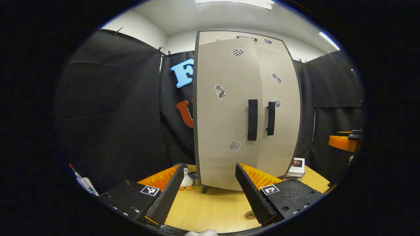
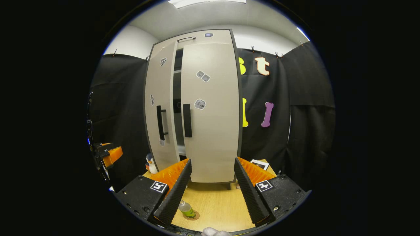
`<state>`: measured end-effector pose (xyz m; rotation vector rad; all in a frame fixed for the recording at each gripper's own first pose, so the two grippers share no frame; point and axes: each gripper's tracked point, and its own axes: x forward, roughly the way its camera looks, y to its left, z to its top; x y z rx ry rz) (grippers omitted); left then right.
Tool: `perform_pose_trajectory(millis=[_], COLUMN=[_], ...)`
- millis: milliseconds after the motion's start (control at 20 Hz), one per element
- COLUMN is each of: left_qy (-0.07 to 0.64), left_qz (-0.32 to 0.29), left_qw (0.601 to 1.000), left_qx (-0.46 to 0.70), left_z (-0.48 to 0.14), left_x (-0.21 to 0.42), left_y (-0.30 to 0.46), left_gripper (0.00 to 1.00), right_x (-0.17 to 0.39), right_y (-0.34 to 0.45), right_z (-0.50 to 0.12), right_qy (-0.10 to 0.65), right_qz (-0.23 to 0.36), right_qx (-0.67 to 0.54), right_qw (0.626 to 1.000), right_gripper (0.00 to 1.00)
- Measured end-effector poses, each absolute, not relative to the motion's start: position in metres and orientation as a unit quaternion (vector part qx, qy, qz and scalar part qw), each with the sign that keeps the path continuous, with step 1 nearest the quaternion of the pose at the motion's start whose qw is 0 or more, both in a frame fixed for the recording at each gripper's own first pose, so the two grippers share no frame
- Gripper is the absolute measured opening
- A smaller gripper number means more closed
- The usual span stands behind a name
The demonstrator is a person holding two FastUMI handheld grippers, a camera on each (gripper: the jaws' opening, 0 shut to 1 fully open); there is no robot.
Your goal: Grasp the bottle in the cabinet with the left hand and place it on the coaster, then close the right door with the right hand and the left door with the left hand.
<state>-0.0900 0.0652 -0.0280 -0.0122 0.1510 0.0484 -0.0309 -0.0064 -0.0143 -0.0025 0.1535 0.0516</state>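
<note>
The beige two-door cabinet stands on the wooden table. In the right gripper view its right door lies flat against the cabinet front. The left door is ajar, with a dark gap between the two black handles. A small green-labelled bottle stands on a round coaster in front of the cabinet, beside my right gripper's left finger. The coaster's edge peeks out beside my left gripper's right finger. My left gripper and my right gripper are both open and hold nothing, a short way in front of the doors.
A penguin toy stands at the cabinet's left foot, and a small box lies at its right. The light wooden table stretches between the grippers and the cabinet. Black cloth walls close the booth on all sides.
</note>
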Motion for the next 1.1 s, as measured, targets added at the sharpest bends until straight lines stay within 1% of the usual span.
perform_pose_trajectory(millis=[200,250,450,1100], left_qy=[0.066,0.063,0.056,0.060], left_qz=[0.024,0.024,0.019,0.007], left_qw=[0.998,0.998,0.998,0.998], left_qx=[0.003,0.005,0.010,0.001], left_z=[-0.021,-0.018,-0.013,-0.015], left_x=[-0.085,-0.084,-0.083,-0.085], left_y=[0.066,0.066,0.063,0.056], left_gripper=[0.95,0.96,0.96,0.96], right_x=[-0.032,-0.032,-0.033,-0.035], right_y=[-0.008,-0.008,-0.012,-0.007], right_z=[-0.013,-0.011,-0.005,-0.004], right_qy=[0.076,0.074,0.068,0.069], right_qz=[0.025,0.025,0.019,0.024], right_qx=[-0.005,-0.005,-0.006,-0.005], right_qw=[0.997,0.997,0.997,0.997], right_gripper=[0.80,0.81,0.81,0.80])
